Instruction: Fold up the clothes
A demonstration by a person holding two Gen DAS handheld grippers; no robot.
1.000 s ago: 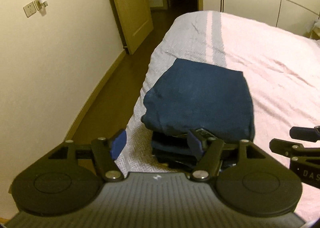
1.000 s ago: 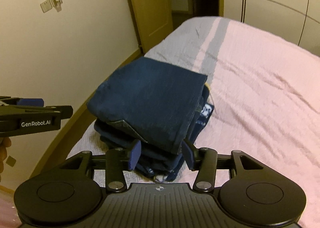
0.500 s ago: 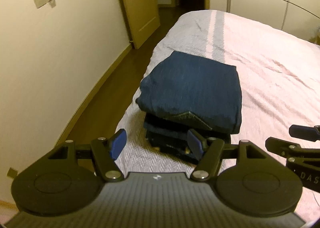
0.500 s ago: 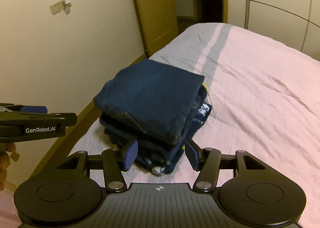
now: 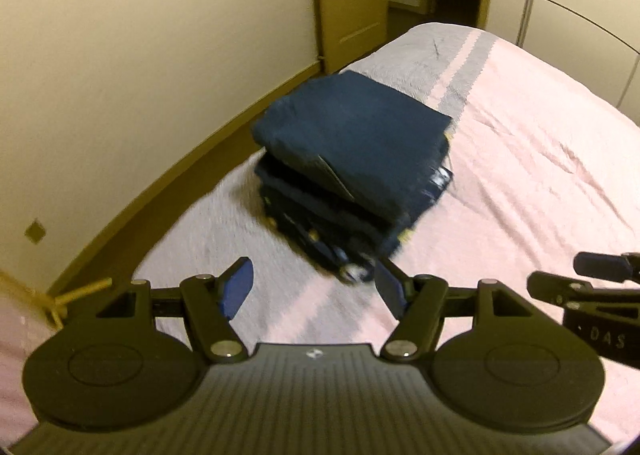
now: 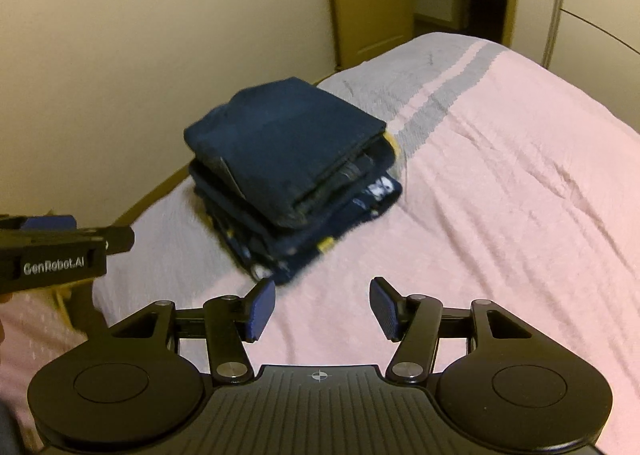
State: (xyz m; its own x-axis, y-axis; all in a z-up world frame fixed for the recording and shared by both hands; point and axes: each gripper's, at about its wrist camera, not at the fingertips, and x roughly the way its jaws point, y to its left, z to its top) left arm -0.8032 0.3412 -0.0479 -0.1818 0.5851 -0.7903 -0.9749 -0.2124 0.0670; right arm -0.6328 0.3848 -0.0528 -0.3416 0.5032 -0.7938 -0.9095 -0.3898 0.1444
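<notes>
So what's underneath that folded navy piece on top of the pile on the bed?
Under the top navy garment lie more folded dark blue clothes with yellow and white bits showing at the edges. How many pieces, and the bed cover beneath, are hidden.

Pink-grey bed: stack of folded navy clothes, perhaps jeans.

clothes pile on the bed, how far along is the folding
Done: a stack of folded dark blue clothes sits near the edge of the bed, the top piece flat and squared. In hand: nothing; the left gripper and right gripper are both open and empty, clear of the stack. Left: no unfolded clothes show in either view, so folding looks finished or between items.
</notes>
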